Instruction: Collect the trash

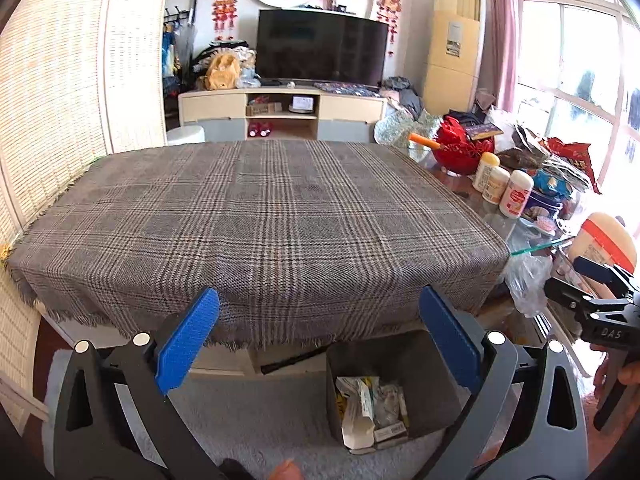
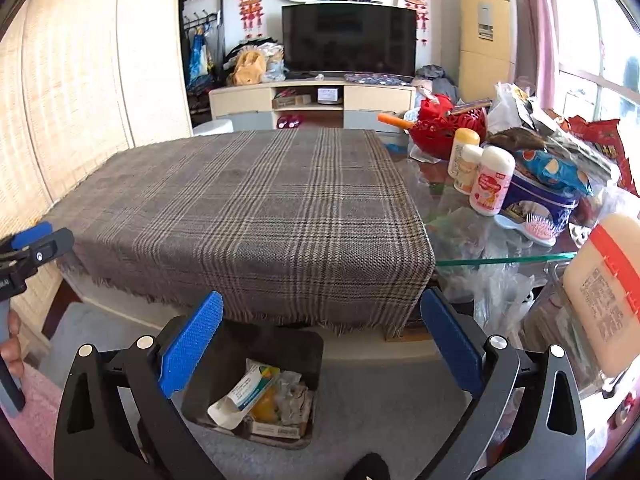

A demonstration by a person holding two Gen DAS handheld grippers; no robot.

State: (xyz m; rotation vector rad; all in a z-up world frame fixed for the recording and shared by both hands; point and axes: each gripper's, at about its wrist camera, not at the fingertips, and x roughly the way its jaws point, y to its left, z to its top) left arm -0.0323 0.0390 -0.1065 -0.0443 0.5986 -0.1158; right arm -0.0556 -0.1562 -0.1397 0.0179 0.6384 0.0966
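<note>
A dark grey trash bin stands on the grey carpet in front of the table, holding cartons, wrappers and paper. It also shows in the right wrist view, with a white-and-blue carton on top. The plaid cloth on the table carries nothing. My left gripper is open and empty, above the bin's left side. My right gripper is open and empty, above the bin. The right gripper shows at the right edge of the left wrist view, the left gripper at the left edge of the right wrist view.
A glass table to the right holds several bottles, a red basket, snack bags, a hairbrush and a large jug. A woven screen stands left. A TV cabinet is behind.
</note>
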